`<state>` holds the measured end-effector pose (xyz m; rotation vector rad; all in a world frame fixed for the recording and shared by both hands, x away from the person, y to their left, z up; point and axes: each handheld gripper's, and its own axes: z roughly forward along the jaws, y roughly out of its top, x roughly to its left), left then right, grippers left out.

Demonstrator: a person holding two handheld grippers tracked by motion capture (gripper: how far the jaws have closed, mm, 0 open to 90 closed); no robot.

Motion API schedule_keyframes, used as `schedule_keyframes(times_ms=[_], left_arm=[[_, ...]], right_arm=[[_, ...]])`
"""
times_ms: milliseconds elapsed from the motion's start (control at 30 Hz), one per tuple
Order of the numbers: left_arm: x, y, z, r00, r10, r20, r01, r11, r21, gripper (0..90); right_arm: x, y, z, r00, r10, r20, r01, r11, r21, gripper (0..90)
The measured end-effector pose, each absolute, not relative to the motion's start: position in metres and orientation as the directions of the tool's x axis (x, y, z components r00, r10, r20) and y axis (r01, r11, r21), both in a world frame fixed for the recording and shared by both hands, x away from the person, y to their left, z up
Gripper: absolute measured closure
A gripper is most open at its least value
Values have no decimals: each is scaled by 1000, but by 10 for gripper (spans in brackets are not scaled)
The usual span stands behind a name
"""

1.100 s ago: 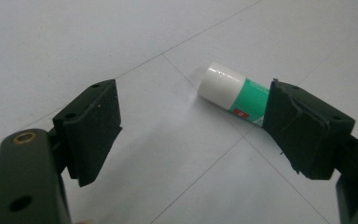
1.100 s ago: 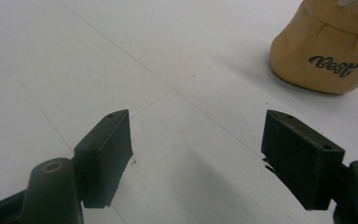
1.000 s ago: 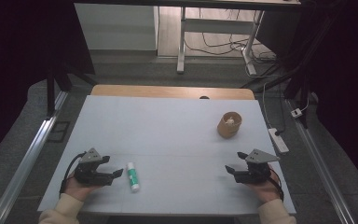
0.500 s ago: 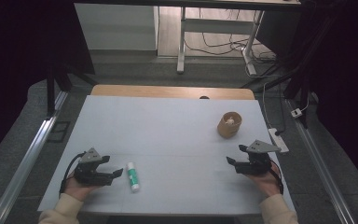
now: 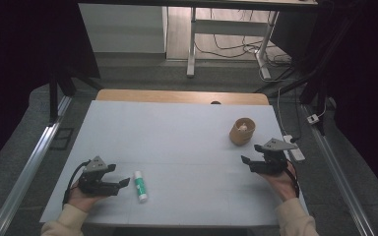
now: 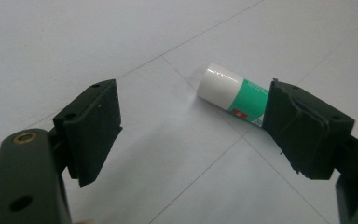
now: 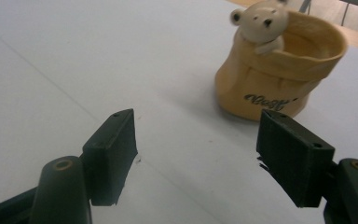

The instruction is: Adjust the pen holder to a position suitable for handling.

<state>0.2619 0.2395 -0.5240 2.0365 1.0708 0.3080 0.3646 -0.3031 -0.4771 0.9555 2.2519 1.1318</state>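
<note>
Here, a white and green glue stick (image 5: 140,186) is seen lying flat on the white-covered desk (image 5: 177,132), near its front edge on the person's left side. The left tongs (image 5: 124,182), held in the left hand (image 5: 81,199), are spread wide and empty, their tips just beside the glue stick without touching it; in the left gripper view the white cap end of the stick (image 6: 235,94) is shown lying beyond the tongs (image 6: 191,128), partly hidden behind one black jaw. The right tongs (image 5: 246,162), held in the right hand (image 5: 280,181) at the desk's right side, are likewise spread and empty. A tan, sack-shaped ceramic holder with a small white bear figure on its rim (image 5: 241,131) is seen standing upright near them, just ahead of the tongs (image 7: 196,144) in the right gripper view, the holder (image 7: 275,74) untouched.
</note>
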Motion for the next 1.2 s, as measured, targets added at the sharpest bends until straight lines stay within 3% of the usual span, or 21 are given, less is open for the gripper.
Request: schedule_keyframes(times_ms=[400, 767, 1200], left_arm=[[262, 240, -524, 610, 779, -143, 586, -323, 743, 190], [262, 241, -524, 611, 778, -146, 585, -320, 745, 190], [262, 240, -524, 611, 780, -138, 583, -325, 744, 191]], right_arm=[[395, -310, -457, -606, 790, -90, 404, 404, 821, 295], [430, -323, -440, -551, 835, -7, 477, 322, 818, 320], [448, -332, -450, -509, 860, -26, 511, 326, 796, 364]])
